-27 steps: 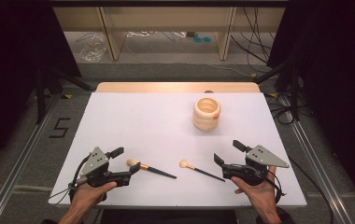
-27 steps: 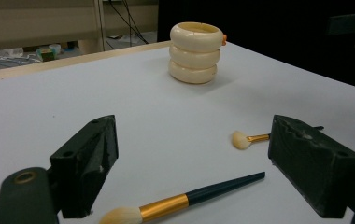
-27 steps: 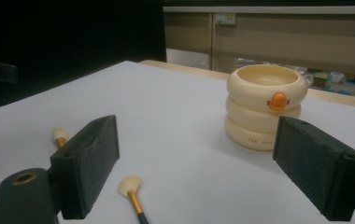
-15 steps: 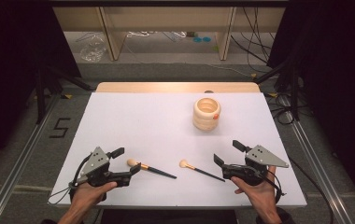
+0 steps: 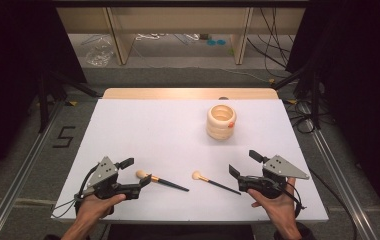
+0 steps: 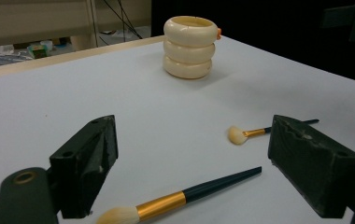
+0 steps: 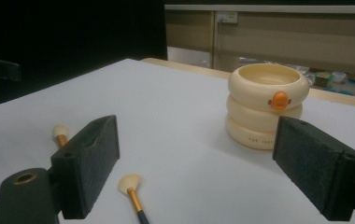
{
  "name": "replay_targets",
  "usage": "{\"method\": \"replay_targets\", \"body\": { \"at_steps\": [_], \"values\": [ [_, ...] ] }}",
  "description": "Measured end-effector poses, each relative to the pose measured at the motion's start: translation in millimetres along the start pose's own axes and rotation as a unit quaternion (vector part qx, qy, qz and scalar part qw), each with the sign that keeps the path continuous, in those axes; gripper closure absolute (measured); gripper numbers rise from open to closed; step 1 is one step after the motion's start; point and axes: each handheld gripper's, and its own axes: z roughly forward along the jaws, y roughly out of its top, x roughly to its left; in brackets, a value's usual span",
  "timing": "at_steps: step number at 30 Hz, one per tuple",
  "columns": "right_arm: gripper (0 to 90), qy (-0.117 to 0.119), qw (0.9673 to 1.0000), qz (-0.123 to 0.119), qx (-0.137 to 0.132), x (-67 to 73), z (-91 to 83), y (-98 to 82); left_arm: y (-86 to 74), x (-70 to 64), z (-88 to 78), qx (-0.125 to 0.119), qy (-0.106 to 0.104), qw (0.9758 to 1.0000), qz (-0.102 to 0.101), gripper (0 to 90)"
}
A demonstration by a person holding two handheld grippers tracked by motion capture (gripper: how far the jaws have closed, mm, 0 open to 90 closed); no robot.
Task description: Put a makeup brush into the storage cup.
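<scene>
Two makeup brushes lie flat on a white bench (image 5: 128, 125) between two hand-held grippers.

The left gripper (image 5: 137, 175) and right gripper (image 5: 243, 163) both stand spread and empty; the left brush (image 5: 162, 181) lies just beside the left gripper, the right brush (image 5: 216, 183) near the right; a cream ringed pot (image 5: 221, 121) stands upright farther back.

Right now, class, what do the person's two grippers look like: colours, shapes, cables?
Each gripper is black, with two blocky dark jaws faced in rough padding. The left gripper and right gripper each carry a grey three-cornered plate on top, and a black cable trails from each. The forearms are bare, with no sleeves showing.
</scene>
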Motion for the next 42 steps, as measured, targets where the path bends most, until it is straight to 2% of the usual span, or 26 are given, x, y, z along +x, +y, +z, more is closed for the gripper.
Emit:
{"method": "replay_targets", "body": {
  "at_steps": [1,3,7,8,9,12,13,14,16,18,20,22,27,28,29,30,33,35,36,37,38,39,40,41,42],
  "values": [
    [15.8,-0.002,1.0,-0.003,0.006,-0.2,-0.7,0.3,0.1,-0.3,0.4,0.002,0.0,1.0,-0.002,15.8],
    [15.8,0.0,1.0,0.001,0.0,-0.2,0.2,-0.1,0.3,-0.2,2.2,0.005,-0.002,1.0,-0.002,15.8],
    [16.0,-0.002,1.0,-0.001,-0.001,-1.0,0.3,-0.2,3.3,2.0,4.4,0.019,-0.005,0.9998,0.01,16.2],
    [16.0,-0.007,1.0,-0.004,0.001,-1.4,-0.2,-0.1,4.2,3.0,4.7,0.025,-0.008,0.9996,0.015,16.3],
    [15.9,-0.008,0.9997,-0.02,-0.009,-3.7,1.0,0.1,4.7,3.1,5.6,0.027,-0.009,0.9995,0.013,16.3],
    [16.1,-0.006,0.9997,-0.021,-0.008,-4.0,1.1,0.1,6.5,4.7,6.7,0.036,-0.013,0.9989,0.025,16.5],
    [16.1,-0.008,0.9997,-0.021,-0.008,-3.8,1.2,0.1,8.4,5.8,7.9,0.045,-0.017,0.9982,0.037,17.0],
    [16.1,-0.008,0.9997,-0.022,-0.008,-3.9,1.1,0.2,9.4,5.9,8.5,0.05,-0.023,0.9978,0.038,17.1],
    [16.1,-0.009,0.9997,-0.022,-0.008,-4.0,1.1,0.2,12.2,7.7,9.9,0.058,-0.032,0.9963,0.054,17.1],
    [16.1,-0.005,0.9999,-0.013,-0.005,-3.3,1.2,-0.1,13.5,8.2,11.6,0.063,-0.037,0.9962,0.047,17.5],
    [16.1,-0.007,0.9999,-0.009,0.002,-2.3,0.6,-0.1,16.1,9.8,13.5,0.073,-0.037,0.9951,0.056,17.7],
    [16.1,-0.005,0.9997,-0.022,-0.008,-3.9,2.0,-0.1,18.5,12.0,14.8,0.083,-0.04,0.9937,0.063,17.8],
    [16.2,-0.007,0.9997,-0.022,-0.005,-3.5,1.9,-0.1,22.5,15.7,19.4,0.103,-0.048,0.9908,0.073,17.9],
    [16.2,-0.007,0.9997,-0.022,-0.005,-3.5,2.1,-0.1,23.4,16.5,21.3,0.107,-0.057,0.9896,0.078,18.0],
    [16.2,-0.007,0.9997,-0.022,-0.005,-3.5,2.1,-0.1,23.4,16.5,21.3,0.107,-0.057,0.9896,0.078,18.0],
    [16.2,-0.007,0.9997,-0.023,-0.005,-3.3,2.4,-0.2,24.8,16.9,23.6,0.117,-0.061,0.9875,0.086,18.1],
    [16.3,-0.006,0.9997,-0.023,-0.004,-3.0,2.5,-0.2,26.0,15.6,28.9,0.133,-0.069,0.9837,0.099,19.6],
    [16.4,-0.003,0.9997,-0.024,-0.002,-3.2,2.7,-0.2,26.0,14.8,33.1,0.145,-0.078,0.98,0.111,20.1],
    [16.4,-0.003,0.9997,-0.023,-0.002,-3.1,2.8,-0.2,25.2,13.7,35.8,0.148,-0.078,0.9795,0.112,20.7],
    [16.4,-0.002,0.9997,-0.023,-0.002,-3.0,2.8,-0.1,25.6,15.0,37.8,0.159,-0.08,0.9758,0.128,21.1],
    [16.4,-0.002,0.9997,-0.025,-0.002,-3.2,2.8,-0.2,25.6,15.0,37.8,0.159,-0.08,0.9758,0.128,21.8],
    [16.4,-0.002,0.9997,-0.023,-0.001,-3.0,2.8,-0.2,26.2,15.9,41.8,0.174,-0.088,0.9718,0.133,22.5],
    [16.5,-0.001,0.9997,-0.024,-0.001,-3.1,2.8,-0.1,25.9,15.6,43.9,0.175,-0.09,0.9719,0.129,22.9],
    [16.5,-0.001,0.9997,-0.024,-0.001,-3.1,2.7,-0.2,26.1,16.2,45.5,0.181,-0.09,0.97,0.135,23.2],
    [16.5,0.0,0.9997,-0.025,0.0,-3.2,2.9,-0.2,26.5,17.1,46.9,0.192,-0.091,0.9662,0.147,23.5]
  ]
}}
